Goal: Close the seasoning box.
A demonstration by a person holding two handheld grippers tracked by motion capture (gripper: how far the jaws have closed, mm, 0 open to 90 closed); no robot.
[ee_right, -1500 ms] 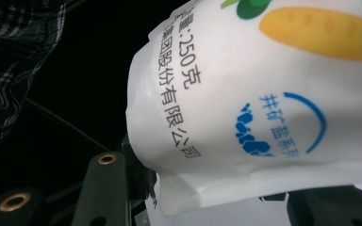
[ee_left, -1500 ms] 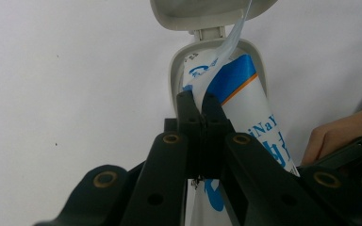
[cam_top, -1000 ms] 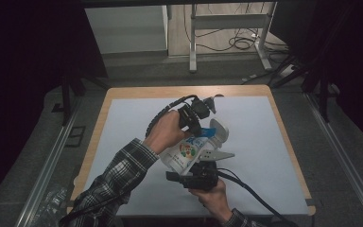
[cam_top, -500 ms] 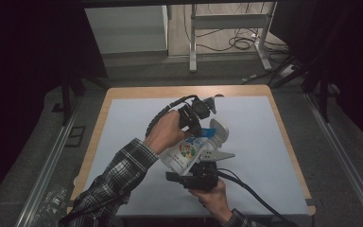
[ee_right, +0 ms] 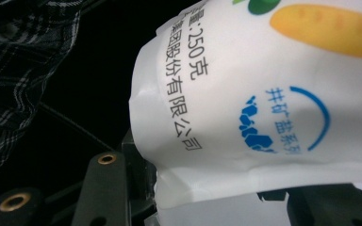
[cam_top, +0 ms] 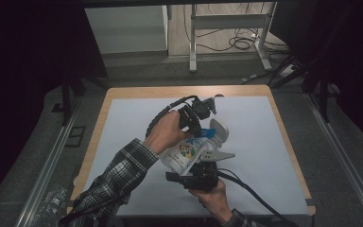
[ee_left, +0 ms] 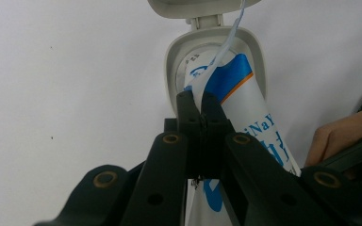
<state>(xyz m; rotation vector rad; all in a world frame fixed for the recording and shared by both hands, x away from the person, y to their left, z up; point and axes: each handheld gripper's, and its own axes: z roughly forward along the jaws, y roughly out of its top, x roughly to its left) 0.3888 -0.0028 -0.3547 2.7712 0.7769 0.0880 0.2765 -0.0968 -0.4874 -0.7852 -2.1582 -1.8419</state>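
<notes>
White plastic salt container (cam_top: 189,153) is sitting clamped in my right jaws (cam_top: 192,176); my left jaws (ee_left: 199,104), clenched on its thin seal strip (ee_left: 226,40) just ahead, are risking tearing it short.

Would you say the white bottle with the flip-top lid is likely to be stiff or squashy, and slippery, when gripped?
The bottle probably gives a little: its printed sleeve wrinkles near the base. The sleeve looks smooth, so it may slip between the jaws. The open lid hangs on a thin hinge and would likely flap if knocked.
</notes>
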